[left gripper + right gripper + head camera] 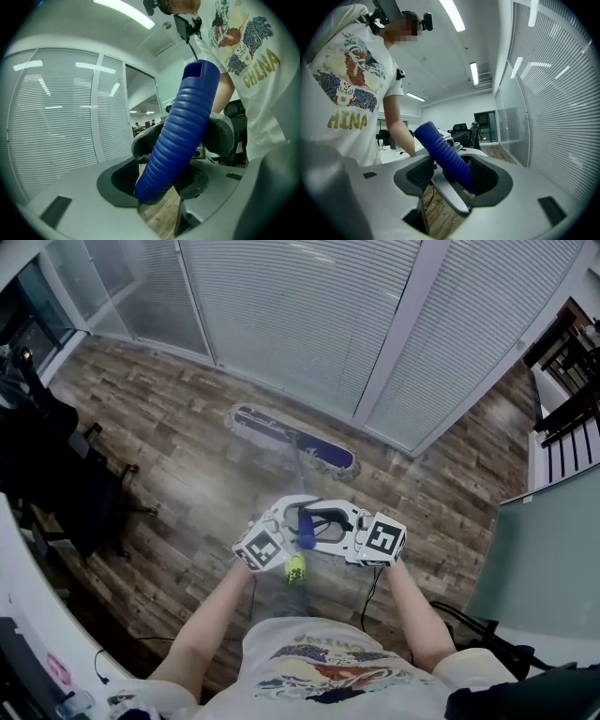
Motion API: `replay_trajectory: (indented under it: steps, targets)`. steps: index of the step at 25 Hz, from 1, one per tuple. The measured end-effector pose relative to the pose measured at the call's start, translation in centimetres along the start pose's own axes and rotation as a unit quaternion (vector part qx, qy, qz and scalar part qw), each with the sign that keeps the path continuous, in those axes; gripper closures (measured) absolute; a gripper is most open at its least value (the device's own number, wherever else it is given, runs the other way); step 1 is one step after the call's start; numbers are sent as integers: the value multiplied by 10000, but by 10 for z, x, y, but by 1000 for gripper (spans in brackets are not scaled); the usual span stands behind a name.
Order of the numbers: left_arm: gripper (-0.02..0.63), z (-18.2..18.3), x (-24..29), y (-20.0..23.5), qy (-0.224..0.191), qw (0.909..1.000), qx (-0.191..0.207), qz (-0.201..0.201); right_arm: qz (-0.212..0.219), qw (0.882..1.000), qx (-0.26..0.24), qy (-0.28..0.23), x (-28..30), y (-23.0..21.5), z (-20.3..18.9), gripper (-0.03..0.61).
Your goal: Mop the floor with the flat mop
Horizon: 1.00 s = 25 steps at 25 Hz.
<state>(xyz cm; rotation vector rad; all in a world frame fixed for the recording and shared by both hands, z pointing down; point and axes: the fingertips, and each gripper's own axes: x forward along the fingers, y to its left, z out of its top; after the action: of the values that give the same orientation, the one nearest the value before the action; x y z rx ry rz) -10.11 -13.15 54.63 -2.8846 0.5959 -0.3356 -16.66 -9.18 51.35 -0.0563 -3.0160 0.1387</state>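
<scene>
I see my left hand-held gripper [157, 187] clamped on the blue ribbed grip [180, 136] of the flat mop. Both dark pads touch the grip, and it rises between them, leaning to the right.

The right hand-held gripper [452, 176] is closed around the same grip a little higher up. In the right gripper view the grip lies against the right pad. On its left side a grey strip [450, 197] sits between the grip and the other pad, and I cannot say what this strip is.

From the head view the two grippers meet in front of the person's body, each with its marker cube turned outward, and both forearms reach forward to them. A small yellow-green piece [295, 568] shows just below the grip, on the near side.

The thin pole [298, 470] goes from the grippers away to the mop head [292, 439]. The purple mop head lies flat on the wooden floor [187, 456], far from the person and near the foot of the glass wall with white blinds [309, 315]. It lies slanted, with the left end farther away and the right end nearer. A black office chair [75, 484] stands at the left, well apart from the mop head.
</scene>
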Motion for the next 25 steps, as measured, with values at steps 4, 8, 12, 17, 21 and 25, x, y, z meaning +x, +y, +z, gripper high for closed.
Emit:
replay_trajectory:
  steps: [4,8,12,17,21,25]
  targets:
    - [445,-17,6,68,23,9999,142,-50,-38,10000,55,-5,21,-67,8,342]
    - [445,-26,6,109,58,9999,124,25,-42,9999,34,88,38,-106,12,342]
    - [445,-28,-5,110,53,9998,-31,193,134,9997,-37,213,52,-101,10,342]
    - [445,-30,-17,75,185,9995,-138,210,230,9995,-1,225,53,-64,2,342]
    - [445,-22,-27,40,220,9994,-159,233,278,9995,-21,147,48,-26,0,342]
    - [445,-11,-38,-9,294,9986,-252,351,365,9993,-29,101,38,26,-3,341]
